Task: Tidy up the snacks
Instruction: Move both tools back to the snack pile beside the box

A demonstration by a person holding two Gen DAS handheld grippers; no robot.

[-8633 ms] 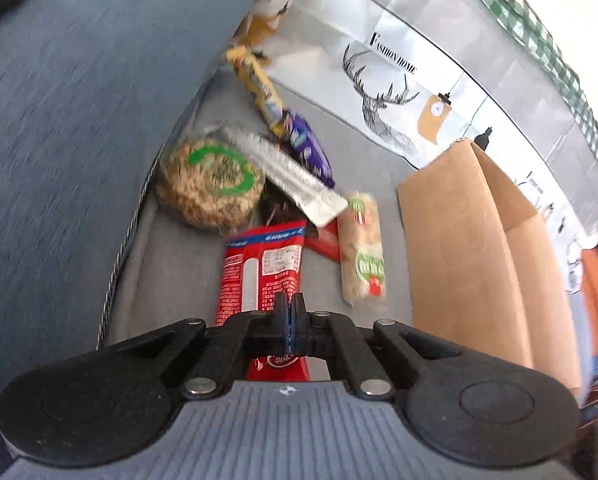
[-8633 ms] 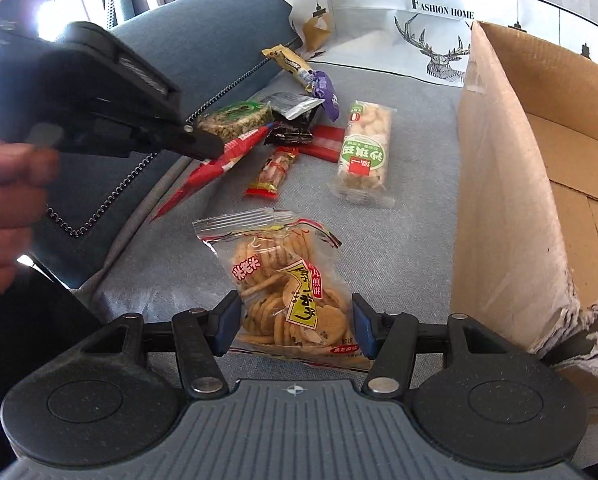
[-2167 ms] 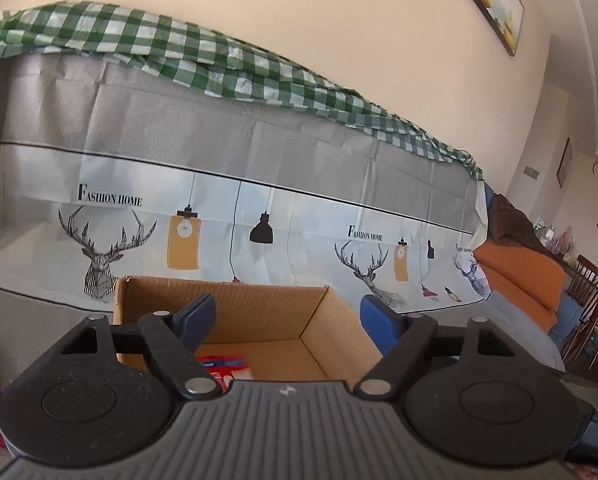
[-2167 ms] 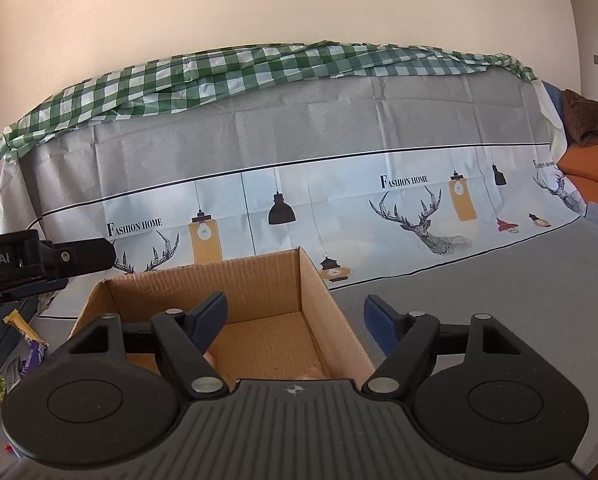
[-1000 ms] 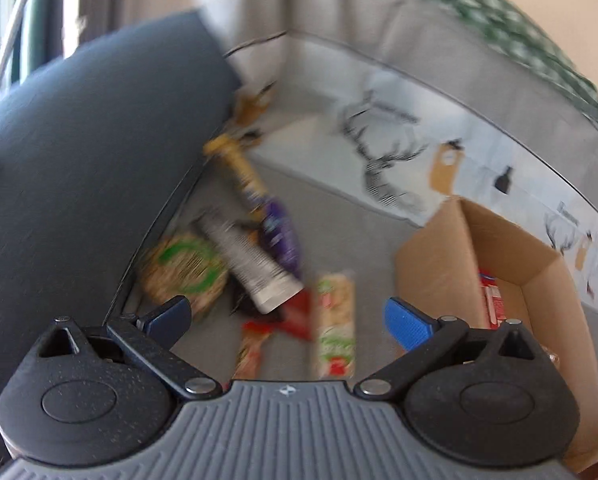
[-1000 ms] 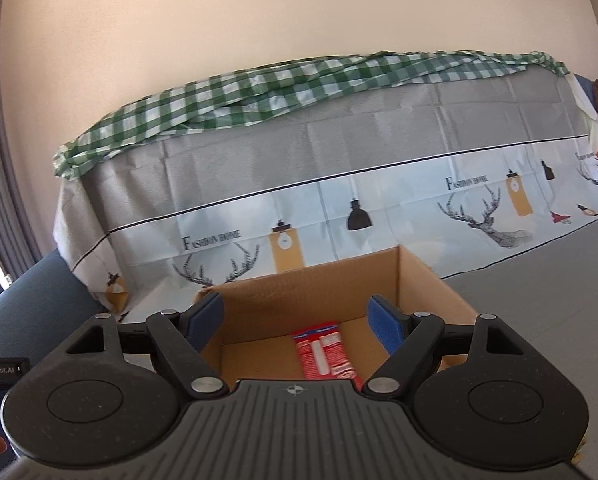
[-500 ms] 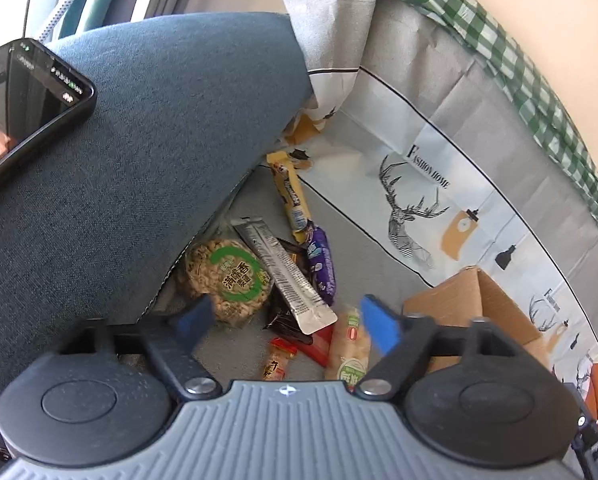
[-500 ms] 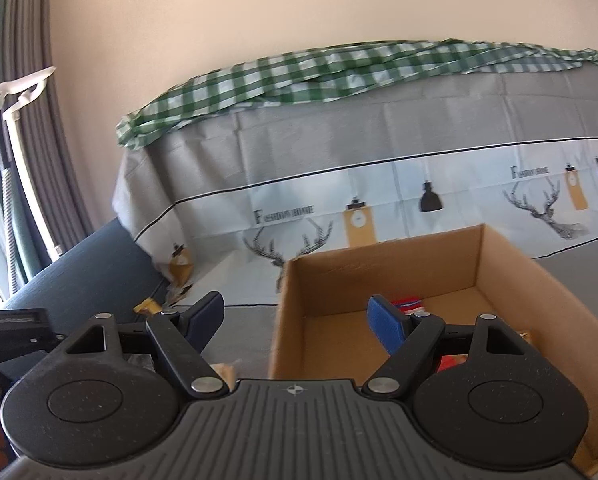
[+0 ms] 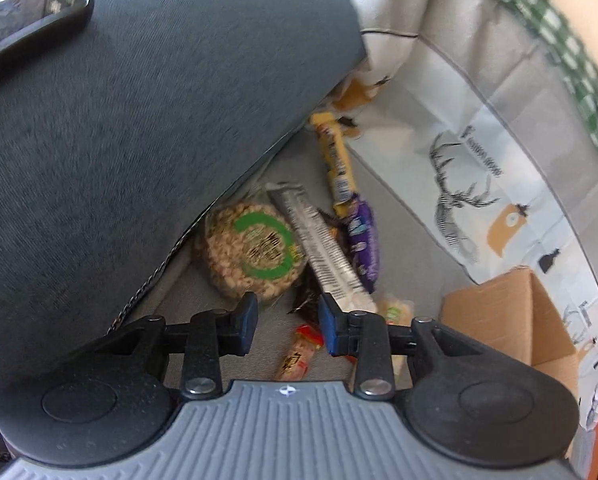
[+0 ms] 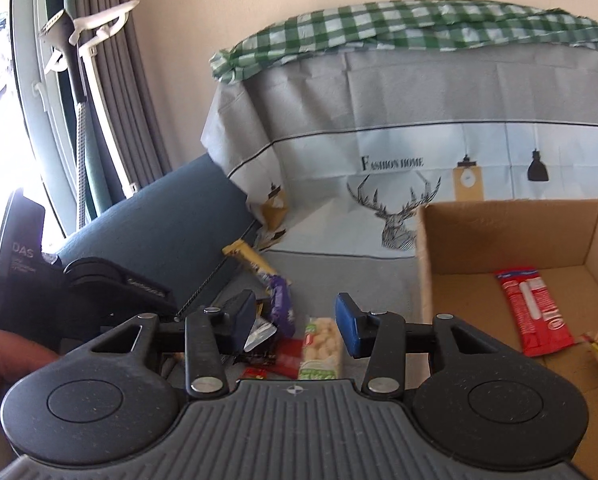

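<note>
sofa seat (image 9: pixel 399 216): grey cushion we're working on, spread out ahead of both tools, all the loose snacks lying on it

blue armrest (image 9: pixel 147 112): big dark blue block up and left of the left tool, phone (image 9: pixel 23 12) lying on top at the far corner

deer-print cover (image 10: pixel 399 168): draped over the sofa back, straight ahead of the right tool, green checked cloth (image 10: pixel 399 28) along its top

cardboard box (image 10: pixel 511 232): open, ahead and right of the right tool; off to the far right of the left one

red packet (image 10: pixel 533 308): lying flat on the box floor, another bag only half in view at the right edge

round green-label snack (image 9: pixel 255 248): just ahead of our left tool, tucked against the armrest

silver wrapper (image 9: pixel 319 248): slanted over the round snack's right edge, dark wrapper poking out under it

yellow bar (image 9: pixel 335 156) and purple bar (image 9: pixel 363 240): farther ahead of the left tool, end to end

rice cracker pack (image 10: pixel 321 344): green and white, right below the gap of the right tool

small red bar (image 9: pixel 303 350): just under the left tool's right finger

left tool (image 9: pixel 287 320): jaws have just been closing, still apart, nothing between them, hanging above the pile

right tool (image 10: pixel 295 324): jaws also just been closing, still apart, empty
</note>
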